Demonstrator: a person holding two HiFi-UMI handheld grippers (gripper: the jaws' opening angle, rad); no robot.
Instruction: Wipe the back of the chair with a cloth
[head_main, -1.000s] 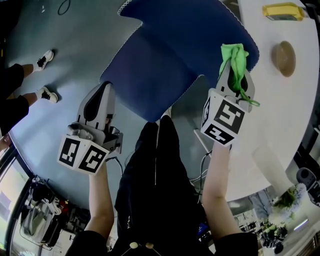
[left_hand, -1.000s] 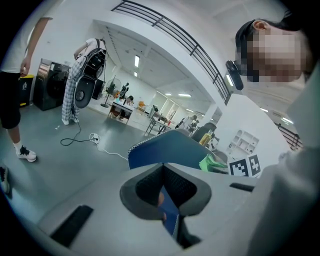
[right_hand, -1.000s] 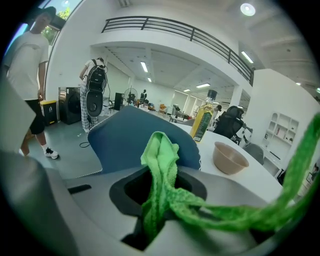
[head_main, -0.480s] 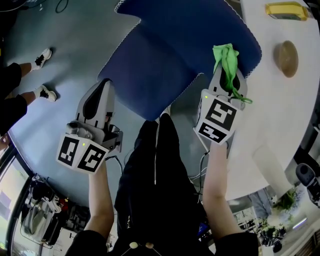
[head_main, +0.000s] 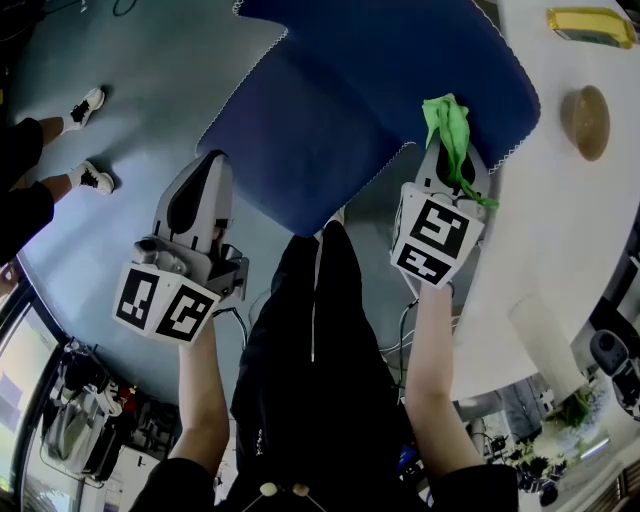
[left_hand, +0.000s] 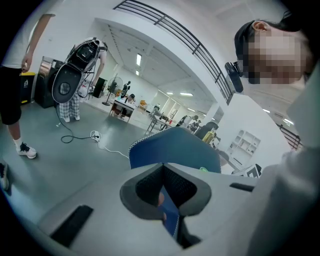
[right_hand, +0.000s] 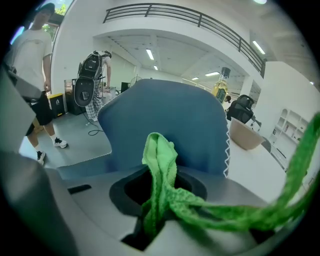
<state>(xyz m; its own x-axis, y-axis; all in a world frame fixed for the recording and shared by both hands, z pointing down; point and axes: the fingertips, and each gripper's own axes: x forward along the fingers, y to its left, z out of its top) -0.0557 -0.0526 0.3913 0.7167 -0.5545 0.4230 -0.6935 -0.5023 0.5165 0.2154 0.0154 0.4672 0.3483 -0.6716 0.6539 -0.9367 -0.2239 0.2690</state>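
Observation:
The blue chair back (head_main: 400, 50) fills the top of the head view, with the seat (head_main: 300, 140) below it. My right gripper (head_main: 449, 142) is shut on a green cloth (head_main: 447, 118), which lies against the near right edge of the chair back. In the right gripper view the cloth (right_hand: 160, 155) stands up out of the jaws of the right gripper (right_hand: 159, 175), right in front of the chair back (right_hand: 170, 115). My left gripper (head_main: 209, 160) hangs at the seat's left corner, shut with nothing in it. The left gripper (left_hand: 162, 167) points towards the chair (left_hand: 175, 147).
A white table (head_main: 560, 220) runs down the right, close to the chair, with a tan bowl (head_main: 586, 122) and a yellow object (head_main: 590, 25) on it. A person's shoes (head_main: 88, 105) are on the grey floor at the left. A cable (left_hand: 75, 137) lies on the floor.
My right gripper has shifted a little to the left with the cloth, along the chair back's near edge. The left gripper has hardly moved.

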